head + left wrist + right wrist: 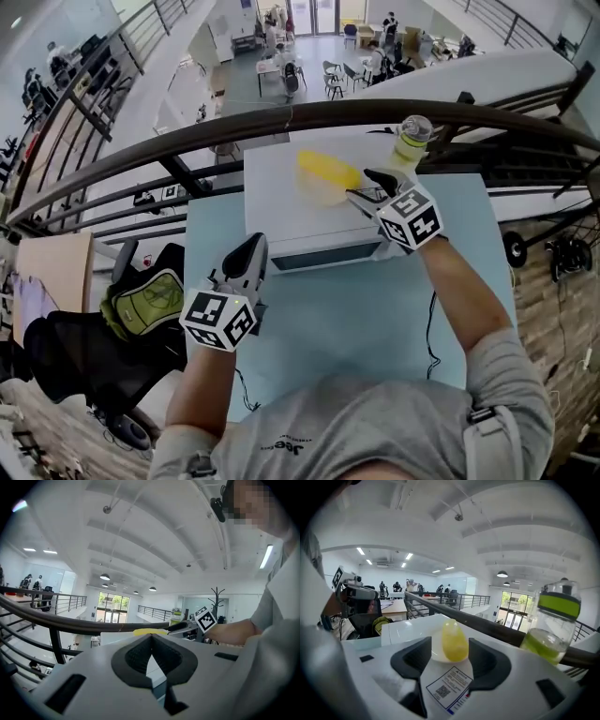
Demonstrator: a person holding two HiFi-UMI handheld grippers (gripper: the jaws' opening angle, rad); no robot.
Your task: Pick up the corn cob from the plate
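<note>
A yellow corn cob (328,170) lies on a pale plate (317,194) on top of a white box-shaped appliance (277,192). My right gripper (366,190) is just right of the cob, open and holding nothing. In the right gripper view the corn cob (454,641) lies on the plate (436,654) straight ahead, in line with the gap between the dark pads (415,660), which do not touch it. My left gripper (246,258) hangs over the light blue table (356,319) in front of the appliance, shut and empty. The left gripper view shows its pads (133,656) meeting at the tips.
A clear bottle with a green band (411,141) holding yellowish liquid stands right of the plate, close to my right gripper. A dark curved railing (187,141) runs behind the appliance. A black chair with a green backpack (141,300) is left of the table. A thin cable (431,328) lies on the table.
</note>
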